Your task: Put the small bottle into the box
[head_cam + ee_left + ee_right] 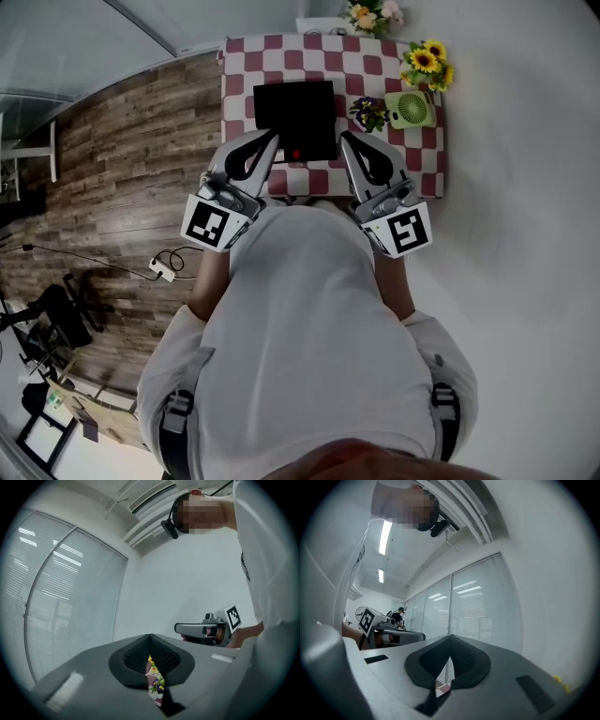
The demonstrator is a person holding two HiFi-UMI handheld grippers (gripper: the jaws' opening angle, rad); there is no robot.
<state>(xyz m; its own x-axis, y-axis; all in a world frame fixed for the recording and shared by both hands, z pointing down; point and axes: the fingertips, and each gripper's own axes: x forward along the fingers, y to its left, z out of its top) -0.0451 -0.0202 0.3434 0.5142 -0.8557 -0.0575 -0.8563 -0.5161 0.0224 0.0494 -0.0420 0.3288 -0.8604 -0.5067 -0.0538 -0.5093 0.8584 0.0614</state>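
In the head view the black box (295, 112) sits upper centre on the checkered tabletop (417, 164), with the left tool (269, 141) and right tool (347, 141) at its lower corners; the small bottle (297, 155) is perhaps the red speck at its lower edge. The left gripper view shows its jaws pressed together, empty. The right gripper view shows its jaws likewise pressed together, empty.

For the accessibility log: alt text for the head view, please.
Seen from above, a person holds the left gripper and right gripper, both closed and empty, at the near edge of a checked table bearing a black box, a green fan and sunflowers.
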